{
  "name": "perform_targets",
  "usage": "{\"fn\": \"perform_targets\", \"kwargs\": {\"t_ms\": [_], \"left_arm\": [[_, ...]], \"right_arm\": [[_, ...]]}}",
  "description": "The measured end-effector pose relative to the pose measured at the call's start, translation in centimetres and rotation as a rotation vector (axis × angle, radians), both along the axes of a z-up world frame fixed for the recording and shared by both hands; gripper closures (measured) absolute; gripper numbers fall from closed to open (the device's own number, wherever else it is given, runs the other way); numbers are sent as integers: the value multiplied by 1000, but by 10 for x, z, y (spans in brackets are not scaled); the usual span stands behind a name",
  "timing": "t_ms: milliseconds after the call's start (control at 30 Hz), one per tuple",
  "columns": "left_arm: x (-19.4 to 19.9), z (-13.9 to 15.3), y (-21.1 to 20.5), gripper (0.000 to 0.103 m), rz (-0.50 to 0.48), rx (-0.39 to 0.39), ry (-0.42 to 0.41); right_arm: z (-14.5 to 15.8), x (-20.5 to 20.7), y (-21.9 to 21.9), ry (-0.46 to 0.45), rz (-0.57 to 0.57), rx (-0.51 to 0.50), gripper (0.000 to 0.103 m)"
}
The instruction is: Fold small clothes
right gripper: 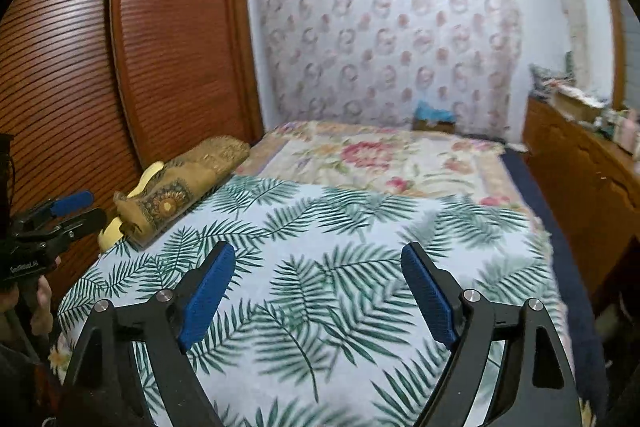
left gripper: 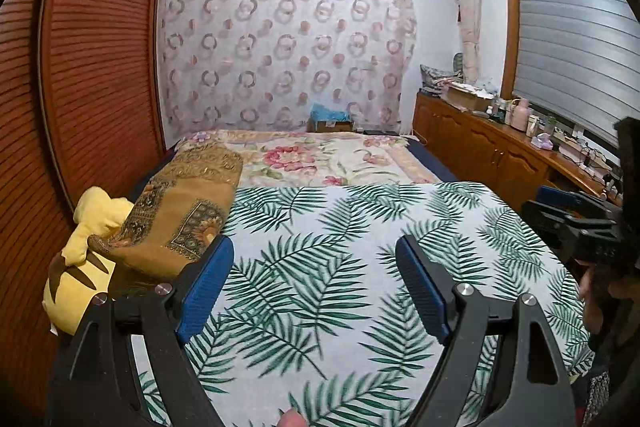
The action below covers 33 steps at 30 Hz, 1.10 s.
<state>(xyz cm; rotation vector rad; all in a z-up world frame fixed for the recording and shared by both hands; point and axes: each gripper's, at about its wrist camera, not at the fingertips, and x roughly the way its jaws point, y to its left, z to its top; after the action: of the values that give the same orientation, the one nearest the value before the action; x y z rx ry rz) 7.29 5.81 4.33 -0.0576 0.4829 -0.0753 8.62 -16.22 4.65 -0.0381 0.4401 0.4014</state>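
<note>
1. Left gripper (left gripper: 314,259): seen from its own wrist camera, the two blue-padded fingers (left gripper: 206,287) stand wide apart with nothing between them; only the leaf-print cloth (left gripper: 320,267) lies beneath and ahead of the gap.
2. Right gripper (right gripper: 318,263): its blue pads (right gripper: 430,295) likewise stand apart and empty over the same leaf-print cloth (right gripper: 328,291). This view is blurred.
3. Each gripper appears in the other's view: the right gripper (left gripper: 568,215) at the far right edge of the left view, the left gripper (right gripper: 60,215) at the far left edge of the right view, held in a hand (right gripper: 42,303).
4. Leaf-print cloth: spread flat over the near part of the bed, directly under both pairs of fingers and extending ahead of them.
5. Ochre patterned fabric (left gripper: 184,211): a bunched, rolled piece lying ahead and to the left of the left gripper, just beyond its left finger; whether the finger touches it cannot be told. In the right view it lies well to the left (right gripper: 180,187).
6. Yellow cloth (left gripper: 90,247): partly under and beside the ochre fabric, further left.
7. Floral bedspread (left gripper: 320,159): beyond the leaf-print cloth, ahead of both grippers.
8. Louvred wardrobe (left gripper: 100,67): left of the grippers, beside the bed.
9. Wooden sideboard (left gripper: 480,143): to the right, cluttered on top.
</note>
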Motion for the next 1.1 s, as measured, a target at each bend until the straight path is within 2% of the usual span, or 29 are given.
{"fn": "perform_targets", "kwargs": {"t_ms": [167,367,567,1100], "left_arm": [[-9,10,-11,19,-7,5,-17],[-16,15,-20,19,1,3,-25],[-18,15,-23,19,-14,6,-26],[-18,13,-22,19,3,7,-27]], "right_arm": [[3,-39,-14,-37,-56,40,17],[7,-56,-18,-83,-96,50,17],[-15,-54,-5,-93,-121,43,17],[-9,-53,-13,-92,-126,51,17]]}}
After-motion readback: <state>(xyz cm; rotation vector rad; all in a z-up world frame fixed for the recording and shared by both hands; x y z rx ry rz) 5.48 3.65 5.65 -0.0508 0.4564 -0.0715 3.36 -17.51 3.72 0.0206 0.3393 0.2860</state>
